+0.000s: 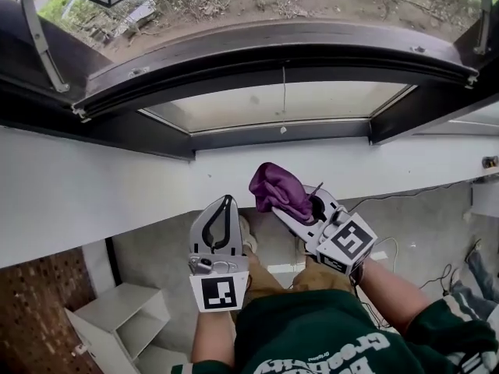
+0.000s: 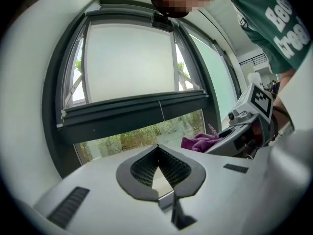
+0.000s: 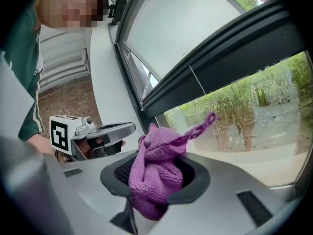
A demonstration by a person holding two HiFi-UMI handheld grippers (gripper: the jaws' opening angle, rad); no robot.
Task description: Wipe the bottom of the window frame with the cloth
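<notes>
Purple cloth (image 1: 279,189), knitted and bunched into a wad, is clamped btwn the fingers of the right gripper (image 1: 290,209). A loose tail sticks up from the wad (right gripper view). In the head view the cloth hangs in air in front of the white ledge (image 1: 109,185), just below the dark bottom rail (image 1: 281,133) of the window frame (image 1: 425,107). No contact w/ rail or ledge is visible.

The left gripper (image 1: 227,205) is held just beside the right one. Its fingers are together, tips meeting, w/ nothing btwn them (left gripper view). The sash (image 1: 273,49) stands swung outward, so the gap above the bottom rail is open to ground and plants outside.

Progress (est.):
- Done: the cloth is grasped.
- Not yet begun, by the look of it: the wiping itself. The cloth is off the frame and no wiped streak can be made out on the rail.
- Left to do: bring the wad onto the bottom rail, press, and pass it along the whole length, corner to corner.

Dust or dirt on the rail is too small to tell. The next move prob. calls for a short reach forward w/ the right gripper. Enough cloth should protrude past the fingertips, else the fingers themselves could rub the rail.
</notes>
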